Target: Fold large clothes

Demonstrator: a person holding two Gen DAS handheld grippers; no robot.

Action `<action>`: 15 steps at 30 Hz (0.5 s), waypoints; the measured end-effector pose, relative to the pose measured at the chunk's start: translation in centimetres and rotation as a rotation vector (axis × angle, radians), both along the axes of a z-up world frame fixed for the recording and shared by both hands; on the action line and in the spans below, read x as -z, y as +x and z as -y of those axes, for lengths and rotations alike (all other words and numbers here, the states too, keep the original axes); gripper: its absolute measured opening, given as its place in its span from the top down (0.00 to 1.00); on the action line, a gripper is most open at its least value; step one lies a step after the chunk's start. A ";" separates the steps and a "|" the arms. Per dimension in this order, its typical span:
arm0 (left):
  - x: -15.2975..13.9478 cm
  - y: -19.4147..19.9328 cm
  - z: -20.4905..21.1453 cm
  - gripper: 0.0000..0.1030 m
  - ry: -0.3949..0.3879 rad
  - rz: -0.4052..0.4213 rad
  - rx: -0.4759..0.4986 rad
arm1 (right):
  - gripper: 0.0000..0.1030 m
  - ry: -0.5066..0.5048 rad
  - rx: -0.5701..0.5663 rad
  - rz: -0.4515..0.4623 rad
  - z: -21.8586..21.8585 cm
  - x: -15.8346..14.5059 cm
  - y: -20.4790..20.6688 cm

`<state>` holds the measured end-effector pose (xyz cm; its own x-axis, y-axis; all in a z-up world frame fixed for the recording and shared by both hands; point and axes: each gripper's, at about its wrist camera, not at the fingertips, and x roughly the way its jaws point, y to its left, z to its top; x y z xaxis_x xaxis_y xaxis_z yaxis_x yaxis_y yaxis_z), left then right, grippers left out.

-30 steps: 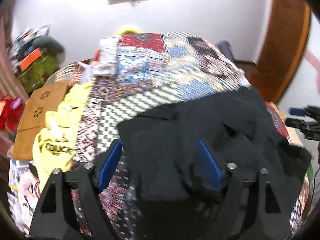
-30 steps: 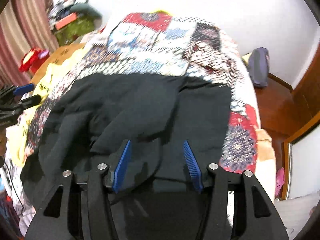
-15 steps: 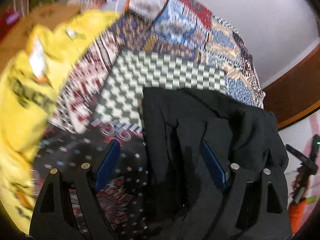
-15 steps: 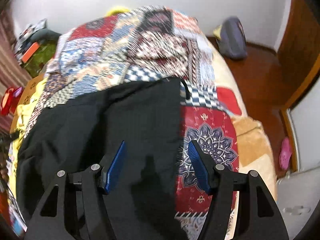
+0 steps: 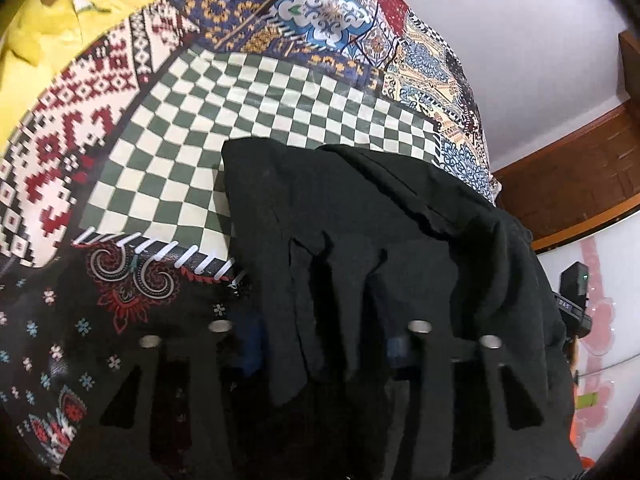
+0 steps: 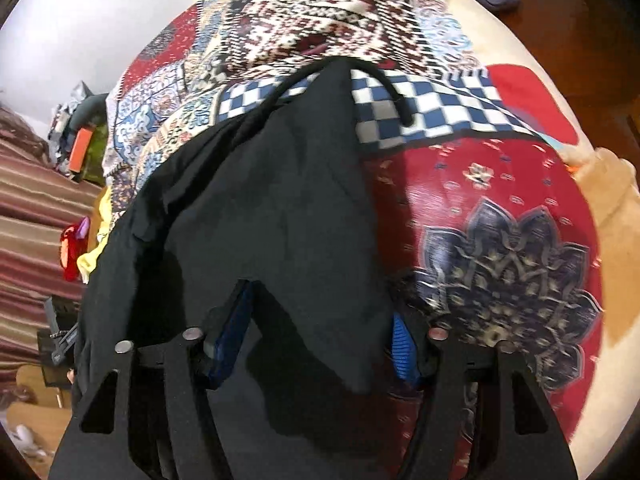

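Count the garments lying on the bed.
2: a black garment under both grippers, and a yellow garment at the bed's far left edge. Others may lie hidden.

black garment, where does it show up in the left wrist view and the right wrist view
Left wrist: the black garment fills the centre and lower right, its upper edge lying over the green checked patch.
Right wrist: the black garment runs from the top centre down to the lower left, between the gripper fingers.
Shared landmark: the patchwork bedspread beneath it.
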<state>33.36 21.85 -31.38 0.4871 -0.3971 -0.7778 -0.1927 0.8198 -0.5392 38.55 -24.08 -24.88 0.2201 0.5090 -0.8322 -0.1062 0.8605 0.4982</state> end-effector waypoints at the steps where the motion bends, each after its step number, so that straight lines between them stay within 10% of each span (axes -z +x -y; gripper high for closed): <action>1: -0.5 -0.1 0.1 0.73 0.018 0.007 -0.005 | 0.60 -0.035 -0.010 0.026 -0.5 -0.5 -0.4; 7: -5.1 0.6 0.9 0.83 0.174 0.060 -0.009 | 0.90 -0.105 -0.052 0.170 -1.5 -5.0 -2.5; 15: -11.8 5.1 2.3 0.84 0.348 0.167 0.007 | 0.92 -0.103 -0.068 0.305 -4.0 -9.6 -1.2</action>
<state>38.47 19.55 -19.61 0.6167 -0.1270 -0.7769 -0.1191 0.9605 -0.2516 37.37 -20.10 -15.32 0.4355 0.4473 -0.7812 -0.2956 0.8907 0.3453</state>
